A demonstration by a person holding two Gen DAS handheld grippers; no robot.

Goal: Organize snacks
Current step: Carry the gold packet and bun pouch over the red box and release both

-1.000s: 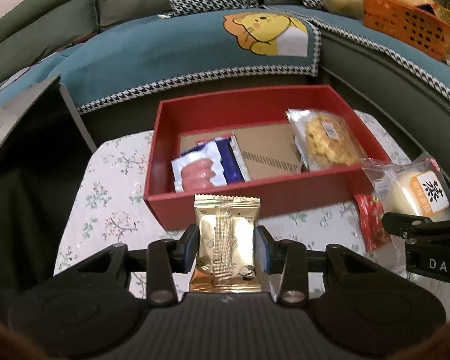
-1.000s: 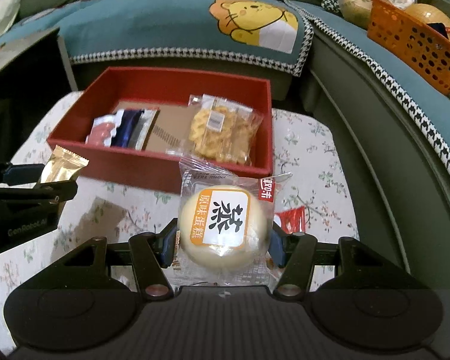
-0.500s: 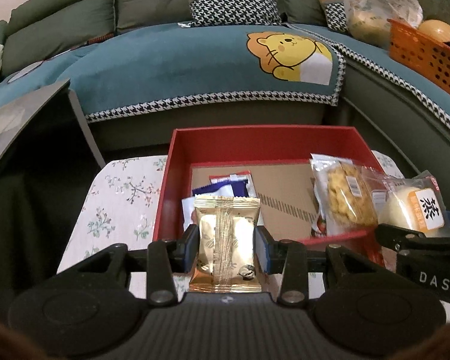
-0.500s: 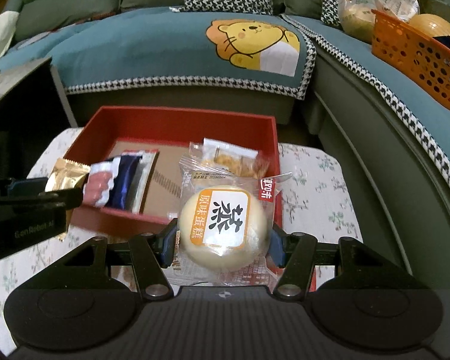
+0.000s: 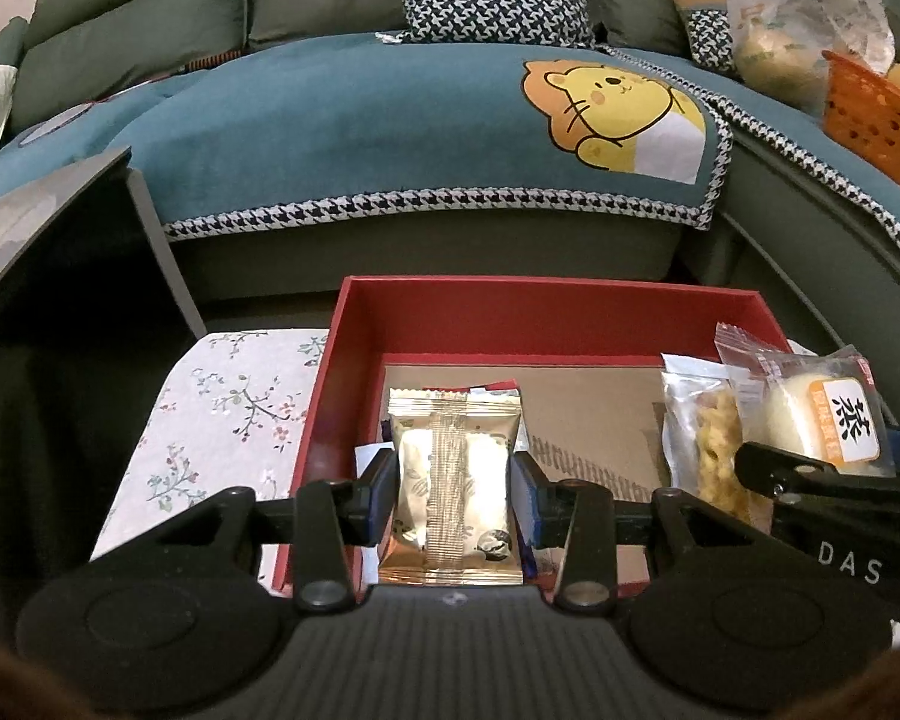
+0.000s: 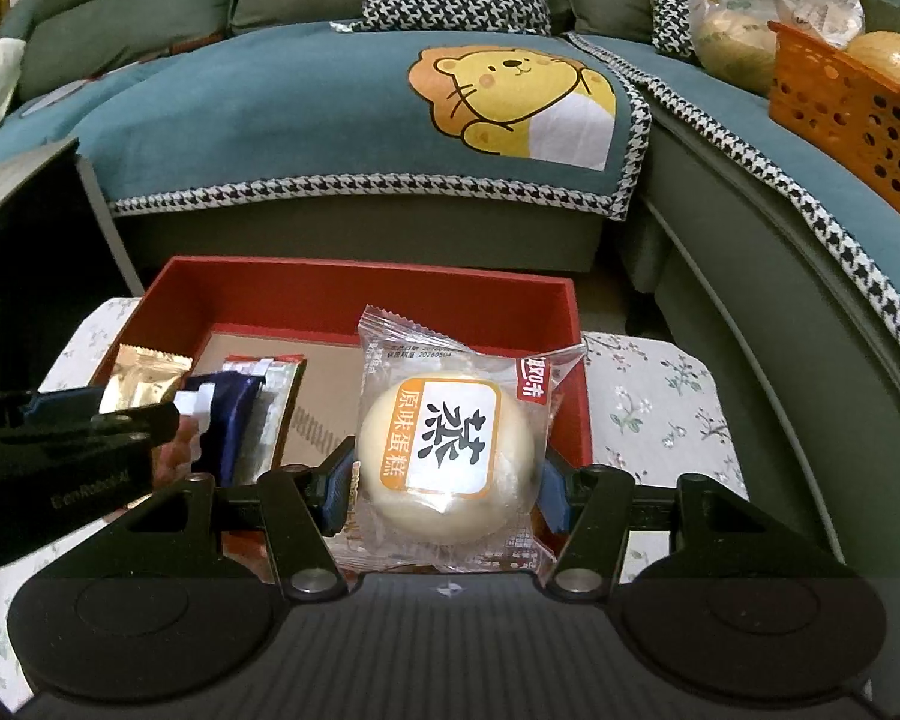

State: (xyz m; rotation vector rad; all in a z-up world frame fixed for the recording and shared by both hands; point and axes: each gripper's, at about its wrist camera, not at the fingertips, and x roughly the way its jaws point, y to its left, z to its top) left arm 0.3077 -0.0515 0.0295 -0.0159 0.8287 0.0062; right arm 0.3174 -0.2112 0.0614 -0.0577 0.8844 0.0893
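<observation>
My left gripper (image 5: 455,495) is shut on a gold foil snack packet (image 5: 450,486) and holds it over the left part of an open red box (image 5: 510,306). My right gripper (image 6: 447,480) is shut on a round steamed cake in clear wrap (image 6: 444,450), over the right part of the same red box (image 6: 354,294). In the box lie a blue and white sausage pack (image 6: 234,420) and a bag of yellow crisps (image 5: 714,450). The gold packet (image 6: 141,384) and the cake (image 5: 822,420) each show in the other view.
The box stands on a floral tablecloth (image 5: 222,420). A sofa with a teal cover and a lion print (image 5: 618,114) runs behind and along the right. An orange basket (image 6: 846,114) sits on the sofa. A dark side table (image 5: 60,276) stands left.
Both grippers have moved forward with their snacks, from in front of the box's near wall to over its inside.
</observation>
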